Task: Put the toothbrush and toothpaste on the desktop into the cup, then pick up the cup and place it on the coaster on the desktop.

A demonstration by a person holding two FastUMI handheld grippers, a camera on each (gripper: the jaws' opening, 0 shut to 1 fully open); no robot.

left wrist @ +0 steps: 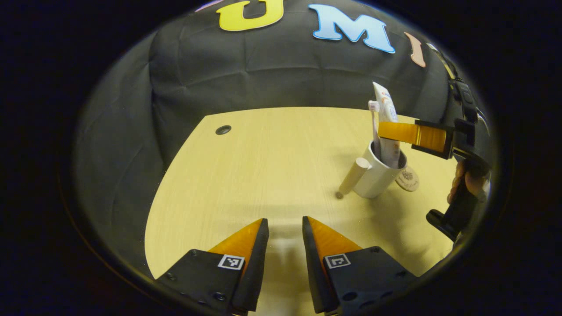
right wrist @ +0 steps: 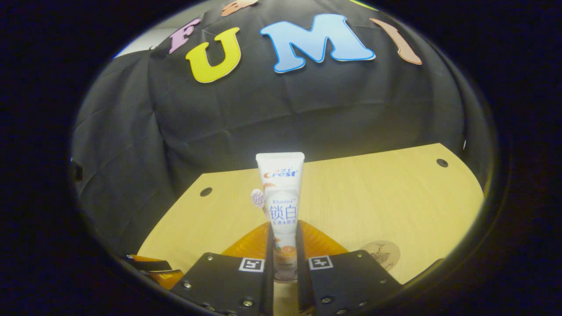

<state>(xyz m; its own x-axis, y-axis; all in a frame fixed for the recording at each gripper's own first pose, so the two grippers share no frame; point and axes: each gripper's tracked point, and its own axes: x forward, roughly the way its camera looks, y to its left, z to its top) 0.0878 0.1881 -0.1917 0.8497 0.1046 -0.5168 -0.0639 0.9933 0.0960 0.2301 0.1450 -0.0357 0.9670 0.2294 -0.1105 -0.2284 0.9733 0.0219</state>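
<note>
- Toothpaste [right wrist: 281, 210] stands upright between my right gripper's [right wrist: 283, 245] fingers, which press on the tube from both sides; seen from the left gripper view, its lower end is already down inside the cup [left wrist: 378, 173].
- Toothbrush [left wrist: 374, 127] is in the cup too, head up, leaning beside the tube.
- Judging by that, I am at the close of the loading step: the tube only needs letting go.
- Next I would spread the right fingers and lift clear without dragging the tube back out or tipping the cup, which looks light and carries tall contents.
- My left gripper [left wrist: 285, 232] hangs over bare desktop [left wrist: 263, 166], well apart from the cup, fingers parted by a narrow gap and holding nothing.
- Cup stands upright on the desktop with its handle [left wrist: 353, 177] sticking out toward my left side.
- Coaster [left wrist: 407, 179] lies flat just beside the cup on its far side; I cannot tell whether they touch.
- After release, the cup must be gripped, perhaps by the handle, and set onto the coaster, a short move.
</note>
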